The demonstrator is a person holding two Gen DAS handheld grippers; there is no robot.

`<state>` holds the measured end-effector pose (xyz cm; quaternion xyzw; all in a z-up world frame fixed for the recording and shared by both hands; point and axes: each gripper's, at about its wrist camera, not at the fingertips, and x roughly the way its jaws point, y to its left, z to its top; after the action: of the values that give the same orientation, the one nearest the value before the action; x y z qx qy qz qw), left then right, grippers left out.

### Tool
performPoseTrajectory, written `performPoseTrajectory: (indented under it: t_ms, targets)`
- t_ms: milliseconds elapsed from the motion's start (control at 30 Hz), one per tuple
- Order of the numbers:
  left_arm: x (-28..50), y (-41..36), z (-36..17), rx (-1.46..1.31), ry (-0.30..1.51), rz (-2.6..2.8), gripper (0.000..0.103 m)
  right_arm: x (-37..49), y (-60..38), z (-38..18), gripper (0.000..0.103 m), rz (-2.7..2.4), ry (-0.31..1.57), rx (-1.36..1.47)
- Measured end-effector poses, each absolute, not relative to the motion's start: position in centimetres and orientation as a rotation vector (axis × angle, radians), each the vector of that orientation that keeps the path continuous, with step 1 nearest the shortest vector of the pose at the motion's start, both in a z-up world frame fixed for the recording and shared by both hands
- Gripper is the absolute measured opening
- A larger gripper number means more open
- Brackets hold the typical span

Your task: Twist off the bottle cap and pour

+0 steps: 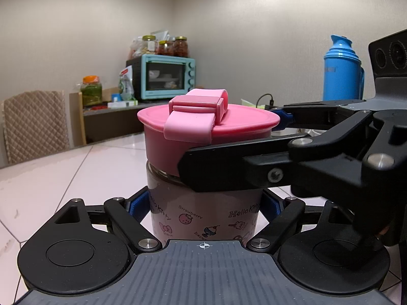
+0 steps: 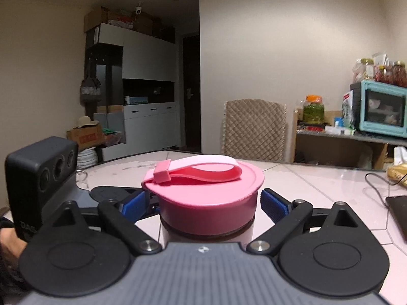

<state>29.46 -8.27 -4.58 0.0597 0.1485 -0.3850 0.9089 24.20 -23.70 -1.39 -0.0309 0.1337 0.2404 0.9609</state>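
A Hello Kitty bottle with a pink cap and a pink strap stands upright on the white tiled table. My left gripper is shut on the bottle's body, its blue pads pressed to both sides. My right gripper sits around the pink cap from the right, and it shows in the left wrist view as a black arm. Its blue pads stand beside the cap with small gaps, so it is open around it.
A blue thermos stands at the back right. A dark phone and a black cable lie on the table to the right. A teal toaster oven and jars are on a shelf behind. A padded chair stands at the table's far edge.
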Motion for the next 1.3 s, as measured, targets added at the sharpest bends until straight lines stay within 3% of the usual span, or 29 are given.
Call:
performPoseTrajectory:
  t_ms: [200,567,1200,1267,1300]
  targets:
    - [29.5,-8.3,-4.6,0.123,0.306,-0.794,0.090,24.1,-23.4,-1.7,0.086,0.450,0.268,-0.060]
    - [29.5,-8.3,-4.6,0.123,0.306,-0.794,0.090,24.2,-23.8,-1.6,0.085,0.500,0.268,-0.078]
    - [29.6,-8.3,-4.7,0.124,0.306,-0.794,0.090,30.1,-30.0,0.2,0.085,1.070,0.318,-0.168]
    - [29.5,-8.4,-4.7,0.124,0.306,-0.794,0.090,29.6,-29.7,0.4,0.089,1.045,0.313,-0.171]
    - [29.6,-8.4,-4.7,0.125,0.306,-0.794,0.090,29.3,-29.6,0.5,0.099,1.022,0.307,-0.178]
